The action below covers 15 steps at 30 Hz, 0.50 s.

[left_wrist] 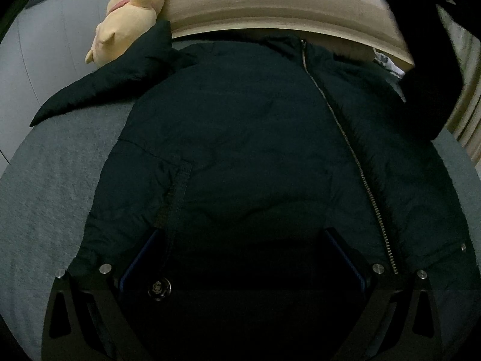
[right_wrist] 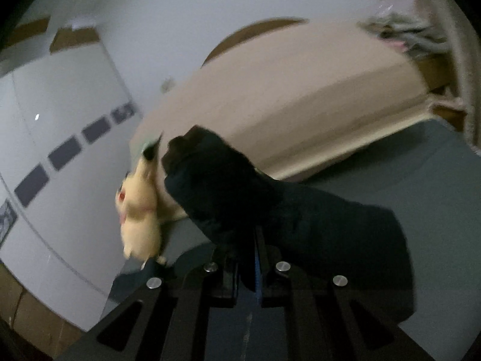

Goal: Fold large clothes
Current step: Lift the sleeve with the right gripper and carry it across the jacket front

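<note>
A dark puffy jacket (left_wrist: 240,138) lies spread face-up on a flat grey bed cover (left_wrist: 60,180), and it fills most of the left wrist view. Its shell is smooth, slightly crinkled and padded, with soft quilted swells. A metal zipper (left_wrist: 357,162) runs in a toothed line from the collar down toward the hem, and a round snap button (left_wrist: 158,288) sits low near the left finger. One sleeve (left_wrist: 105,87) lies out flat to the side, tapering to a point beside a yellow plush toy (left_wrist: 129,15), soft and fuzzy with a red cheek spot. Behind the jacket runs a long beige cushion (left_wrist: 270,3), smooth and rounded along its edge.

The left gripper (left_wrist: 240,258) tilts steeply down over the hem. Its fingers stand wide apart, resting against the fabric on either side with jacket cloth between them; whether the pads press on it is too dark to tell.

Over in the right wrist view, everything is blurred and the scene sits rolled at an angle. The right gripper (right_wrist: 249,270) has its jaws brought together, clamped on the other sleeve (right_wrist: 240,192) of the jacket. That sleeve rises thick and rounded from between the fingers, its cuff end up near the plush toy, above the bed cover.
</note>
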{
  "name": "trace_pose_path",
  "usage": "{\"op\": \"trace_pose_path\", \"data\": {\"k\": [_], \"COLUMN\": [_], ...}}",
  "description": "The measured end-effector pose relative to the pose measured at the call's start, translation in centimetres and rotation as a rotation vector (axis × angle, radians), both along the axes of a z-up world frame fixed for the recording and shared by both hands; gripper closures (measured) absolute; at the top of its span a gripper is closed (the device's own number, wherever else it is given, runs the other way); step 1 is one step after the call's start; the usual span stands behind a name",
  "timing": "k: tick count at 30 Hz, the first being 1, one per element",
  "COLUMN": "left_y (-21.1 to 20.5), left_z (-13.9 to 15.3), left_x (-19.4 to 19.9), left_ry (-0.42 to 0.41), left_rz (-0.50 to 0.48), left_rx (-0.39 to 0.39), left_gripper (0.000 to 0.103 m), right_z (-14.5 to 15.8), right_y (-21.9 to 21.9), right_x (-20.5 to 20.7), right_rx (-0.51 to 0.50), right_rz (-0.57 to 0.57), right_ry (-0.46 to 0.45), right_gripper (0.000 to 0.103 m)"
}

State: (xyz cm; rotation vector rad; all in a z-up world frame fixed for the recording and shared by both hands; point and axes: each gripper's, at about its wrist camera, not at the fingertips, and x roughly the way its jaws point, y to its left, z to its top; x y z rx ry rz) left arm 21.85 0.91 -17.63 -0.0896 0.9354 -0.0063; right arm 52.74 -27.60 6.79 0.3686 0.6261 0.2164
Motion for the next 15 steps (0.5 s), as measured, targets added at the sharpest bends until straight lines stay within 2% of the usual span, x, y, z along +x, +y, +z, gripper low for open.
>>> {"op": "trace_pose_path", "data": {"k": [3,5,7,9,10,11,15], "left_y": [0.2,0.3,0.6,0.7,1.1,1.3,3.1], "left_z": [0.1,0.3,0.6,1.0,1.5,1.8,4.3], "left_x": [0.4,0.5,0.7,0.8,0.8,0.9,1.3], "left_ry": [0.013,0.025,0.042,0.060,0.063,0.059,0.007], "left_rz": [-0.001,0.000,0.004,0.006,0.012,0.018,0.059], "left_rx": [-0.016,-0.031,-0.048,-0.062,-0.079,-0.093,-0.159], "left_gripper": [0.000,0.000,0.000,0.000,0.000,0.000,0.000], "right_z": [-4.1,-7.1,-9.7,-11.5,-12.5,-13.4,-13.4], "right_y": [5.0,8.0,10.4,12.2,12.8,13.2,13.3], "right_x": [0.4,1.4,2.0,1.8,2.0,1.5,0.5], "right_rx": [-0.056,-0.108,-0.161,-0.185,-0.185,-0.182,-0.147], "right_rz": [0.043,0.079,0.105,0.126,0.144,0.154,0.200], "right_ry": [0.073,0.147,0.217,0.259,0.275,0.279,0.284], "right_gripper": [0.092,0.083,0.061,0.018,0.011,0.005,0.004]}}
